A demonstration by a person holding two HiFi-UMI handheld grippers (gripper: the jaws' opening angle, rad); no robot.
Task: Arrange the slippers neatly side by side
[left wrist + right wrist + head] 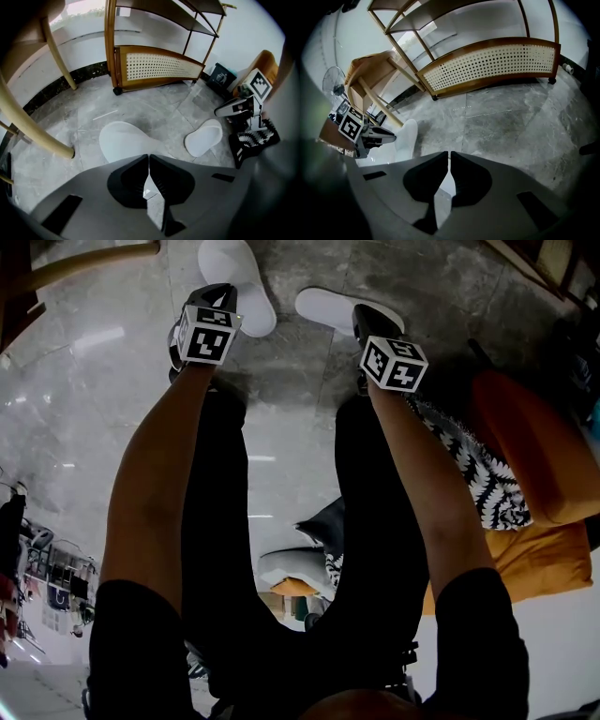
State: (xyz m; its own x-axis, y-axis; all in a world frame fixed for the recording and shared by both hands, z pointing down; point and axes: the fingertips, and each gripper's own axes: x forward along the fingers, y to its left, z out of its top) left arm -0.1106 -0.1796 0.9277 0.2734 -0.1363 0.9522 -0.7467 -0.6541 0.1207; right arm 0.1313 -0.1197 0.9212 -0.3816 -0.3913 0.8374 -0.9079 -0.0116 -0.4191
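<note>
- The left gripper (149, 160) is seen with its jaws drawn together. A pale sliver sits low in the gap, and the left slipper (123, 140) runs under the tips, so its near edge is judged to be pinched.
- A grip on the thin rim is probably chosen so that the flat slipper can be dragged or turned across the floor (154, 108) without being lifted.
- The right gripper (449, 157) is also closed, with a pale strip showing in its gap. Whether that strip is clamped or merely seen past the jaws cannot be told.
- From the head view, the left slipper lies at about 12 o'clock of the person and the right slipper (204, 137) at about 1 o'clock.
- The right slipper rests at roughly 3 o'clock of the left one. A strip of bare floor separates them and their long axes are splayed, so the pair is not yet side by side.
- One gripper is held at the near end of each slipper, presumably so that both can be swung parallel.
- The rattan shelf (159, 65) stands at 12 o'clock, well apart.
</note>
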